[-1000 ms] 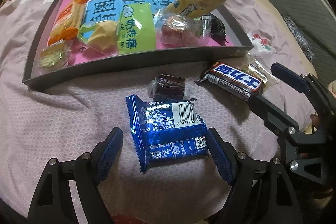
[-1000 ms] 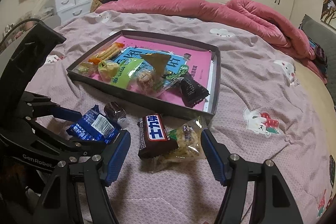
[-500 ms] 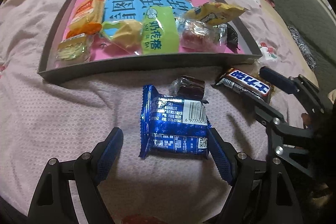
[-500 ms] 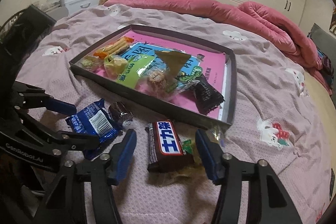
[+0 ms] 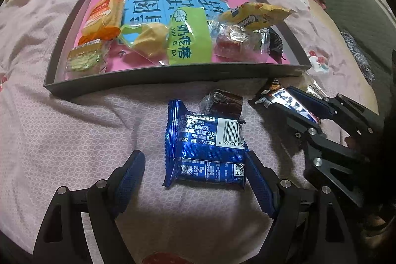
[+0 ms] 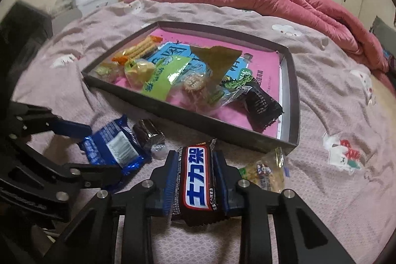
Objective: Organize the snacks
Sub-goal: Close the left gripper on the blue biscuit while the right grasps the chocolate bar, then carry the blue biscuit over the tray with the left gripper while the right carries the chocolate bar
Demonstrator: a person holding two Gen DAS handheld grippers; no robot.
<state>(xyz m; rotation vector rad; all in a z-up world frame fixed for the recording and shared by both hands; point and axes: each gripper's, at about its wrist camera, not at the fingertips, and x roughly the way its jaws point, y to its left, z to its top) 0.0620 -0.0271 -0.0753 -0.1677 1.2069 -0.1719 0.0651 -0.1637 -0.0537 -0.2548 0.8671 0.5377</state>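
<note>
Beyond both grippers' fingertips, on the pink bedspread (image 6: 321,100), sits the shallow grey tray (image 6: 293,100), already holding a spread of wrapped snacks on its pink liner; its near wall runs just ahead of the loose pieces not yet put in.

Between the wide-spread fingers of the left gripper (image 5: 195,180) lies the blue foil packet (image 5: 205,145), flat on the cloth. Its right edge lies at the right pad, though I cannot tell whether they touch, and the left pad stands clear, so nothing is gripped there. That packet looks light and crinkly, its foil likely slippery; squeezing across its short sides, over the firm contents and not the crimped end seals, seems the safest hold.

Ahead of that packet, touching its far edge, rests a small dark candy (image 5: 225,103) in clear wrap.

The right gripper (image 6: 195,180) is closing on the chocolate bar (image 6: 196,180), which lies lengthwise between the pads with both blue faces against its long sides. A bar like this is probably stiff enough to lift from mid-length without sagging, yet the glossy wrapper may slide under a loose pinch.

Right of that gripper, just off its outer finger, lies a small clear bag of yellowish snacks (image 6: 267,172), soft and probably crushable.
</note>
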